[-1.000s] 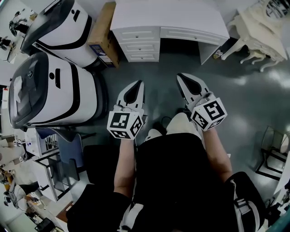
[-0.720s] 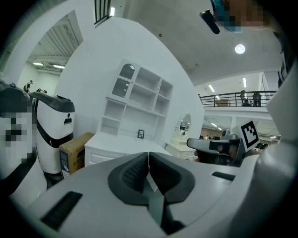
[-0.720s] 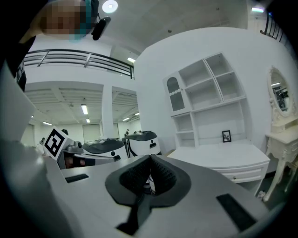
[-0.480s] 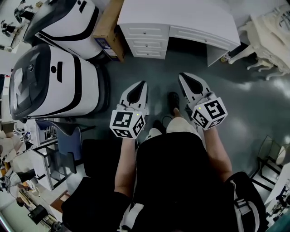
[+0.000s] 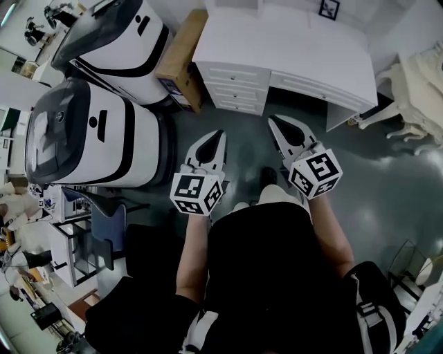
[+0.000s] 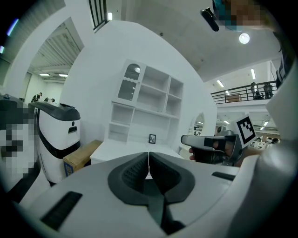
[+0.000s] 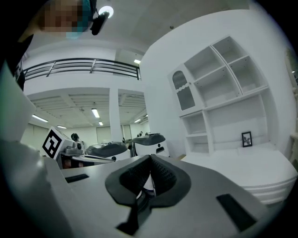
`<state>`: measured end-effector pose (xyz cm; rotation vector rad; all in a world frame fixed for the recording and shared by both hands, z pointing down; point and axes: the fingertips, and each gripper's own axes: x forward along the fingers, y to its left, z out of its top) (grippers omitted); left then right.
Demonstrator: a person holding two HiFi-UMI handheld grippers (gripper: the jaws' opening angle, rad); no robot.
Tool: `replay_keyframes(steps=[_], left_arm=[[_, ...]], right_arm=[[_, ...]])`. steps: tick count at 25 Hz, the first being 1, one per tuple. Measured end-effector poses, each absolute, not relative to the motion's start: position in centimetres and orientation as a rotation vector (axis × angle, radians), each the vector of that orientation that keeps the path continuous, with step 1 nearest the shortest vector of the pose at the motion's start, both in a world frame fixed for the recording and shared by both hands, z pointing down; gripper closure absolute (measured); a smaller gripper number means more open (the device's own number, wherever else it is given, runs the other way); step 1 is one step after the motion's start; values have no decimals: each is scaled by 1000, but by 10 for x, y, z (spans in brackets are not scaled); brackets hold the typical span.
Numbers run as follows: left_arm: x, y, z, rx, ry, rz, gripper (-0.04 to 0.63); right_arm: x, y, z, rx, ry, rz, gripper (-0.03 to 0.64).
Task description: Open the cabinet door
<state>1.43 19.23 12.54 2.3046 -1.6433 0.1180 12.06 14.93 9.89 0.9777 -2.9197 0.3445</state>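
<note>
The white cabinet (image 6: 146, 109) stands on the far side of a white desk (image 5: 291, 48). Most of it is open shelving, with an arched glass door (image 6: 130, 88) at its upper left, and that door (image 7: 185, 95) is shut. My left gripper (image 5: 214, 136) is shut and empty, held over the grey floor short of the desk. To its right my right gripper (image 5: 275, 122) is also shut and empty, and it points at the desk front. Both are well away from the cabinet. In each gripper view, the left gripper (image 6: 148, 157) and the right gripper (image 7: 150, 160) show their pads pressed together.
Two large white-and-black machines (image 5: 90, 138) (image 5: 114, 31) stand at the left, with a cardboard box (image 5: 181, 55) between them and the desk drawers (image 5: 239, 86). A small picture frame (image 5: 329, 8) sits on the desk. Cream furniture (image 5: 419, 83) is at the right.
The person has walked toward the desk, so it and the machines sit lower and nearer in the head view. Both grippers travelled forward with the person and stayed shut.
</note>
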Motion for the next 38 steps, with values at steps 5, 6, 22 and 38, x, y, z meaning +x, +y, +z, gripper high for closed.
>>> replay_keyframes(steps=[5,6,22,38], left_arm=[[36,149,128,2279,-1678,110,572],[40,141,131,2269,-1687,110,572],[60,87,194,2043,-1737,164,572],[-19,51,253,2100,-1563,248,572]], right_arm=[[136,103,109,898,-2925,362,600],[139,94,112,879,-2925,368,600],[140,6,186,657,-2853,536,600],[56,-5,268,725,-2690,634,600]])
